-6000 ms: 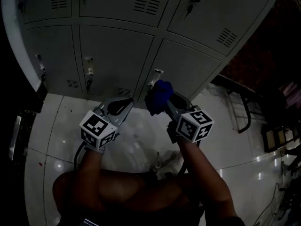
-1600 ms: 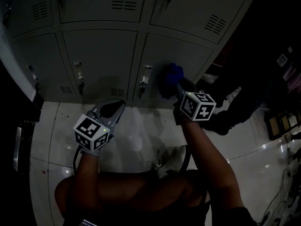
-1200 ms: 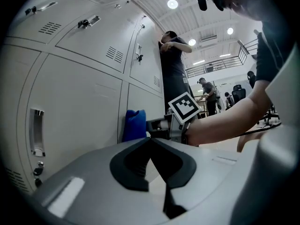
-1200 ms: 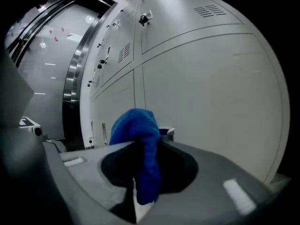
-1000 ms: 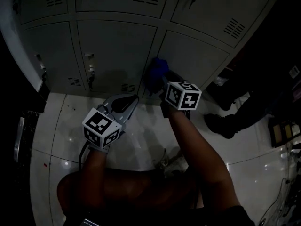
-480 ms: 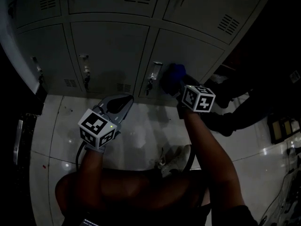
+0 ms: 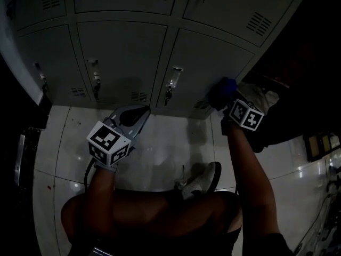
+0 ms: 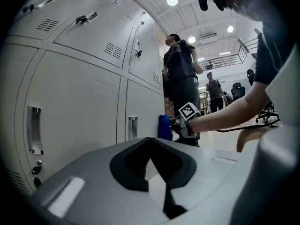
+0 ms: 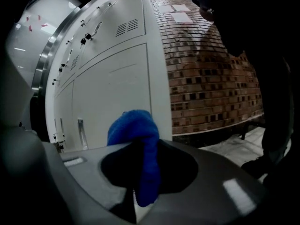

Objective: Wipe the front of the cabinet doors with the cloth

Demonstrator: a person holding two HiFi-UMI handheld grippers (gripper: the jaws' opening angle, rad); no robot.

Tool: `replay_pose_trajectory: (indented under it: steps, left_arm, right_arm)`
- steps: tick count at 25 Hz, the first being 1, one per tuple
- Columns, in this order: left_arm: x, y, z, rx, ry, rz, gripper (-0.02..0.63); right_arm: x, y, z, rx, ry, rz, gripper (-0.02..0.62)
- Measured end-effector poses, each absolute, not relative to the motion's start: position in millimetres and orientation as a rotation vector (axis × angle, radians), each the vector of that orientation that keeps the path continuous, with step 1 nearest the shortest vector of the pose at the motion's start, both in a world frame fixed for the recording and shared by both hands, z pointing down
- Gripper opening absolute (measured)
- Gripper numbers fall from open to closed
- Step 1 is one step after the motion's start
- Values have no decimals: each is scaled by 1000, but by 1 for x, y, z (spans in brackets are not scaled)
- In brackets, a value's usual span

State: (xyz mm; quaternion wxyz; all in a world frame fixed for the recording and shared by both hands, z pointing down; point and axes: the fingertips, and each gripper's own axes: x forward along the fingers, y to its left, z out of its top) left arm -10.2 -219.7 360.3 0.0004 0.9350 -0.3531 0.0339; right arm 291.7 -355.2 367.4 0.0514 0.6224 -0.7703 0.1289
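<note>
Pale grey cabinet doors (image 7: 120, 52) fill the top of the head view. My right gripper (image 7: 228, 94) is shut on a blue cloth (image 7: 222, 89), which it presses against the lower right edge of the rightmost low door (image 7: 213, 63). In the right gripper view the cloth (image 9: 137, 139) bulges out between the closed jaws, with the door (image 9: 117, 93) right behind it. My left gripper (image 7: 136, 112) hangs shut and empty over the floor, apart from the doors; its view shows the cloth (image 8: 164, 127) and the right gripper's marker cube (image 8: 189, 112) further along the cabinet.
Each door has a handle and lock (image 7: 172, 84). A brick wall (image 9: 211, 78) runs beyond the cabinet's right end. A person (image 8: 183, 88) stands by the cabinet further off. White glossy floor tiles (image 7: 165, 143) lie below, with my shoe (image 7: 200, 177) on them.
My right gripper has swept the cloth rightward along the lower door, from beside the lock to the door's right edge. The left gripper has barely moved.
</note>
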Motion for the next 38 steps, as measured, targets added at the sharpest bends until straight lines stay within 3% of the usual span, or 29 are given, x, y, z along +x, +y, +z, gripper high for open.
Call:
replay_pose_trajectory:
  steps: [8,24,31,38]
  left_arm:
    - [-10,-220,361,2934,-1113,109,0]
    - [-17,-221,355,2914,-1137,65,0]
    - [-19,-224,355,2910,-1134,47,0]
    - [-17,-223,357,2914,-1128,54,0]
  right_arm:
    - [324,-346,375,1982,-2314,434,77]
    - [116,-331,417,1476,-2525,247,77]
    - [87,-352,433,1444,-2526,258,77]
    - [115,-356,440,1527,-2497,331,77]
